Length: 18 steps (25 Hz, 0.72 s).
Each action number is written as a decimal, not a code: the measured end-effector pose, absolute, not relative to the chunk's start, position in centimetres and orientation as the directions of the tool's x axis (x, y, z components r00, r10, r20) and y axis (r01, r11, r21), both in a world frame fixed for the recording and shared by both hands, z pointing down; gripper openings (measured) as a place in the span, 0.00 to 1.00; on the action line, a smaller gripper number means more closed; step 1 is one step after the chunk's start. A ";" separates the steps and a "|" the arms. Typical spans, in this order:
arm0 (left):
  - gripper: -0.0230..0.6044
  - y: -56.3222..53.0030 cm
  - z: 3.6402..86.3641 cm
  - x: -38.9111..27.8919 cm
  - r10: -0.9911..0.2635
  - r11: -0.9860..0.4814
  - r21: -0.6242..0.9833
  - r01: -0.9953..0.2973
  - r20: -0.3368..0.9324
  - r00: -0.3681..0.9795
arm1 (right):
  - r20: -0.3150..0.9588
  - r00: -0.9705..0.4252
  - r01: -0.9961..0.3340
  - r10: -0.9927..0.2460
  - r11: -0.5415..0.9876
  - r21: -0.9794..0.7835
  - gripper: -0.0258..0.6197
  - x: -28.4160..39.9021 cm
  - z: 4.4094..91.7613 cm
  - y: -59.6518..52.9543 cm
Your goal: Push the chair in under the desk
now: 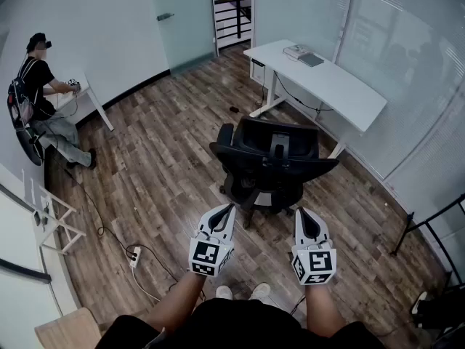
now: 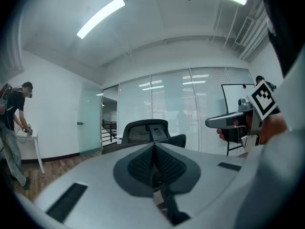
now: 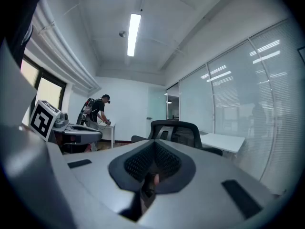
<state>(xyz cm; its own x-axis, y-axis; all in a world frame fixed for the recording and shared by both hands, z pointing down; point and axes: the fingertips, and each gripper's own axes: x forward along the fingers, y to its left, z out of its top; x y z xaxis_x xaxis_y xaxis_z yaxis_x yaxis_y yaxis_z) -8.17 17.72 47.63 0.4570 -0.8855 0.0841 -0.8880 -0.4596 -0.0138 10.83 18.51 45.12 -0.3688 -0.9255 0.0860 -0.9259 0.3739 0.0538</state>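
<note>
Chair (image 1: pixel 270 162) stands on the wood floor (image 1: pixel 167 151), backrest toward the person, well apart from the white surface (image 1: pixel 327 78) it should go under. That surface sits by the glass wall, up and right of the chair in the head view. Left gripper (image 1: pixel 231 209) and right gripper (image 1: pixel 300 214) are held level, near the backrest but not touching it. Fingers (image 2: pixel 140 162) of both are pressed together with nothing between them. Push not yet started, I'd say.

Risks:
- An off-centre shove likely swivels the seat or rolls the chair skew, so it misses the gap.
- An armrest may catch the surface's edge or leg if the line is off.
- Closed tips could slide off the curved backrest.
- A small dark item on the floor (image 1: pixel 234 110) and a cable hanging under the surface (image 1: pixel 296 97) could snag the wheels.
- A power strip (image 1: pixel 134 255) and its cord lie near the person's feet.

Hard to see:
- The chair base is mostly hidden under the seat.
- The room under the surface can't be read, nor armrest height against it.
- In both gripper views the gripper body blocks the chair's lower half.
- Another person (image 1: pixel 36 86) works at far left, well clear.
</note>
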 end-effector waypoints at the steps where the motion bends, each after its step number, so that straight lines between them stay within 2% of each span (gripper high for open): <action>1: 0.06 17.8 47.9 -8.5 -0.883 -0.463 -0.019 -0.886 0.088 0.460 | 0.083 -0.370 -0.926 -0.925 0.374 0.052 0.04 10.4 45.2 18.5; 18: 0.06 18.5 46.8 -9.5 -0.874 -0.485 -0.070 -0.871 0.068 0.481 | 0.057 -0.383 -0.924 -0.922 0.382 -0.024 0.05 8.6 45.1 18.5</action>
